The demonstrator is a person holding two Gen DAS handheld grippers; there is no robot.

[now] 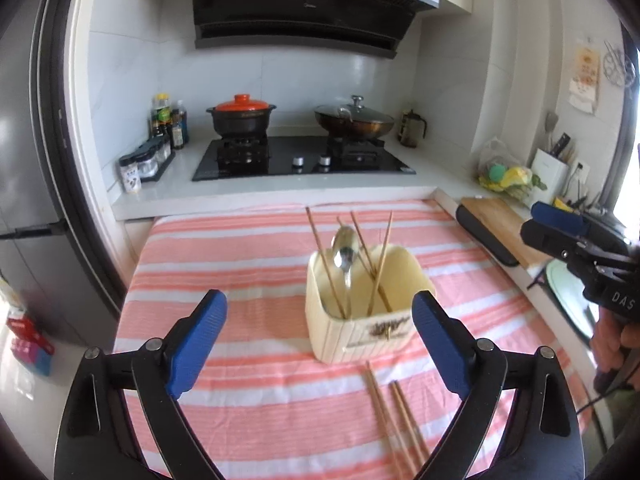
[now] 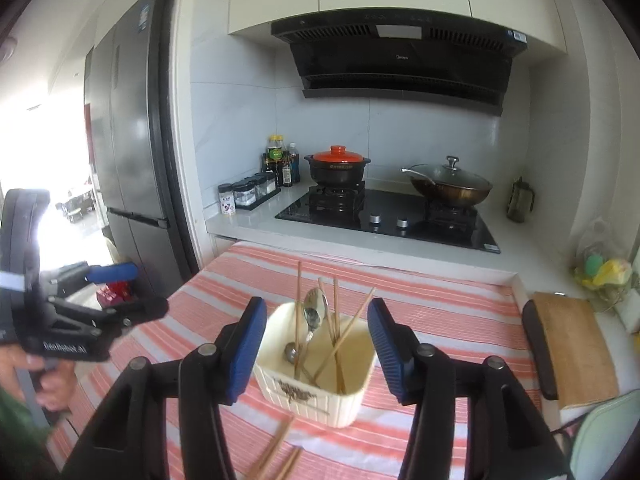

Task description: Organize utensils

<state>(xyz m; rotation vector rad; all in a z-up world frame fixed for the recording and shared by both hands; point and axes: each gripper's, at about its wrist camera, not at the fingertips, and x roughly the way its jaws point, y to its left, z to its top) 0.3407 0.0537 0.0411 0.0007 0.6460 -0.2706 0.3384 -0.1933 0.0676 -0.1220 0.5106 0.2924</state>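
**Inspector A:** We begin at the fingers. The left gripper (image 1: 320, 344) has its blue ribbed pads (image 1: 196, 338) spread wide and holds nothing. The right gripper (image 2: 316, 352) is likewise wide open and empty, its pads flanking the cream ribbed plastic utensil holder (image 2: 320, 384) in its own view without touching it.

**Inspector B:** Agreed. And the task's things?

**Inspector A:** The holder stands upright on the pink-and-white striped cloth (image 1: 240, 264). Inside it lean several brown wooden chopsticks (image 1: 324, 256) and a silver metal spoon (image 1: 345, 254), bowl end up. In front of the holder, on the near side, a loose pair of wooden chopsticks (image 1: 396, 420) lies flat on the cloth.

**Inspector B:** So we judge the loose pair to be the step in hand.

**Inspector A:** We do. To do it well, we would lower one gripper across both sticks near their middle, close on them together so neither rolls away, tip them upright, and release only once their tips are below the holder's rim. The holder looks light; a knock from a pad or a stick could shove it.

**Inspector B:** Limits of the record?

**Inspector A:** The near ends of the loose pair run out of frame in both views, and they are blurred in the right wrist view. A rounded silver end (image 2: 290, 352) shows inside the holder; we cannot tell what utensil it belongs to. The holder's printed label is unreadable.
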